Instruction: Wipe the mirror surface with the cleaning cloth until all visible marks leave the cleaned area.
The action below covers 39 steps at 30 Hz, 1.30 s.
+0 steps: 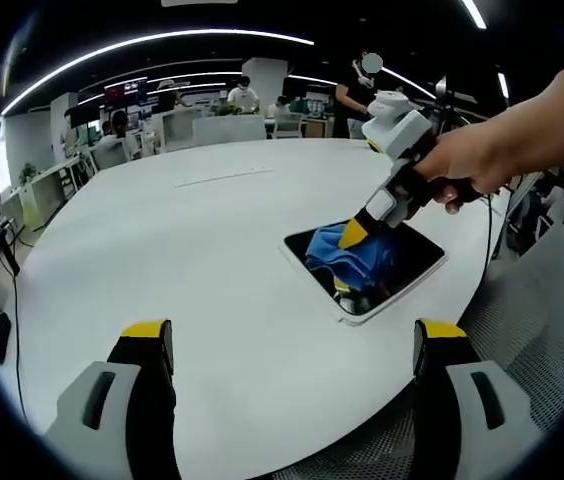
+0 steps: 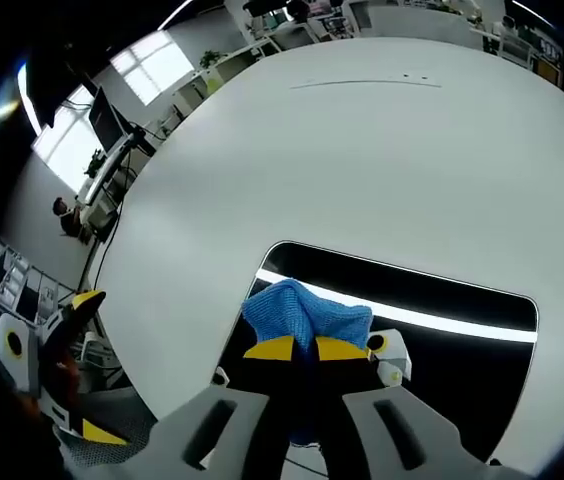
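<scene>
One blue cloth [image 2: 307,312] pinched in right gripper [image 2: 307,349]; one mirror [image 2: 442,300] beneath

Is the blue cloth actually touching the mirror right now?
Touching. In the right gripper view the blue cloth, pinched by the right gripper, lies pressed on the mirror, no gap showing.

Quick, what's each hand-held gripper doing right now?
Left hand-held gripper: open, holding nothing, above the table.
Right hand-held gripper: shut on the cloth, pressing it on the mirror.
</scene>
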Each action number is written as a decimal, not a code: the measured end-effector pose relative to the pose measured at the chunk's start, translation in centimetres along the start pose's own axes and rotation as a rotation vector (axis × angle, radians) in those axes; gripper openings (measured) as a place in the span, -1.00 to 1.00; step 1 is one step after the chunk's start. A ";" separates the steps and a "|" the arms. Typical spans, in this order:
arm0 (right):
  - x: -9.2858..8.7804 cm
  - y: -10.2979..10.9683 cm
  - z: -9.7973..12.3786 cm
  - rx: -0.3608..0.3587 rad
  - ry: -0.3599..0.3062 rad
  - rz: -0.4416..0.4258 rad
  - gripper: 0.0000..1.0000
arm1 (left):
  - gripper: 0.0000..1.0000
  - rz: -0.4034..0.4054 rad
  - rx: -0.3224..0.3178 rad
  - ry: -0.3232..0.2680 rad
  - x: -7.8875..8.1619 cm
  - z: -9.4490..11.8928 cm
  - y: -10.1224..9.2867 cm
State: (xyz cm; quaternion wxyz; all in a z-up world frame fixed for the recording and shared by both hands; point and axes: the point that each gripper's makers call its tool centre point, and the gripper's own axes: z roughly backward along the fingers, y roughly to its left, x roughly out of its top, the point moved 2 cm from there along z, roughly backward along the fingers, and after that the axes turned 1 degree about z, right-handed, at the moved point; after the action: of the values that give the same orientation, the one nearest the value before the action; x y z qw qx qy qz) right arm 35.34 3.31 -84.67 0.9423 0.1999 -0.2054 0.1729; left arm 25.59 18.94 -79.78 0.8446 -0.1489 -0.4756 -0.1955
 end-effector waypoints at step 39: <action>-2.2 -8.2 3.6 -0.054 -0.021 -0.042 -1.00 | 0.98 0.008 -0.016 0.035 -0.3 -0.2 -0.8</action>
State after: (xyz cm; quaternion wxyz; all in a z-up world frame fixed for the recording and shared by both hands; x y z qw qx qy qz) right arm 35.62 -5.90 -85.14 0.9487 0.1804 -0.2155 0.1451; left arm 25.26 18.23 -80.09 0.8522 -0.1542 -0.4588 -0.1987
